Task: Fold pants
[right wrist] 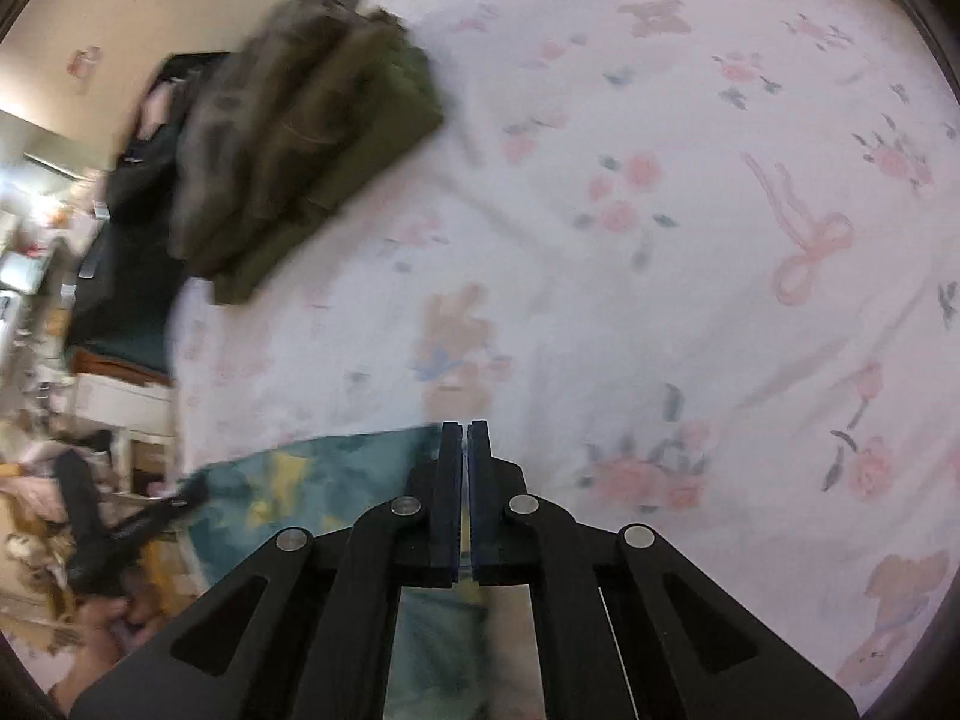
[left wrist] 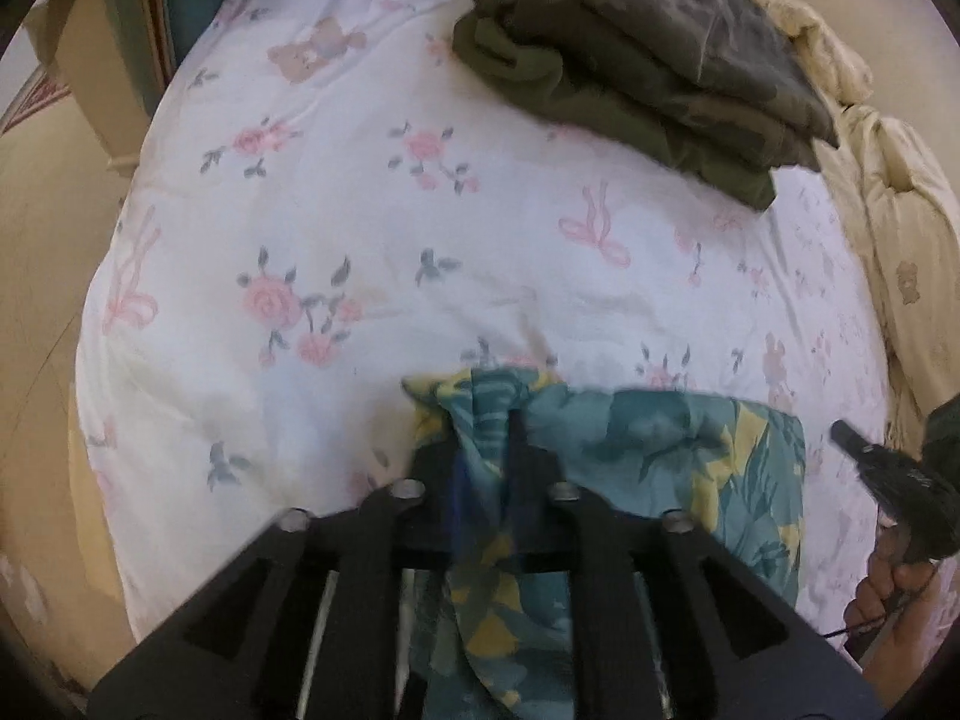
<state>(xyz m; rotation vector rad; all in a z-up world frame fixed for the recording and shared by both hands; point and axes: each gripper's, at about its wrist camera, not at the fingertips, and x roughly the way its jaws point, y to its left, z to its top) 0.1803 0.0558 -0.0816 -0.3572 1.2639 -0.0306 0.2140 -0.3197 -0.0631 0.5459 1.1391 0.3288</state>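
The teal pants with yellow floral print [left wrist: 690, 450] hang between both grippers over the white flowered bed cover [left wrist: 360, 210]. My left gripper [left wrist: 486, 414] is shut on a bunched edge of the pants, with cloth draped down between its fingers. My right gripper [right wrist: 465, 429] is shut, jaws nearly touching, at the right edge of the pants [right wrist: 312, 480]; cloth shows below between its arms. The right gripper also shows in the left wrist view [left wrist: 900, 480], held in a hand. The left gripper also shows in the right wrist view [right wrist: 144, 516].
A stack of folded olive-green clothes [left wrist: 648, 66] lies at the far side of the bed, blurred in the right wrist view [right wrist: 300, 144]. A cream quilt [left wrist: 888, 228] lies along the right edge. Furniture and clutter [right wrist: 72, 360] stand beside the bed.
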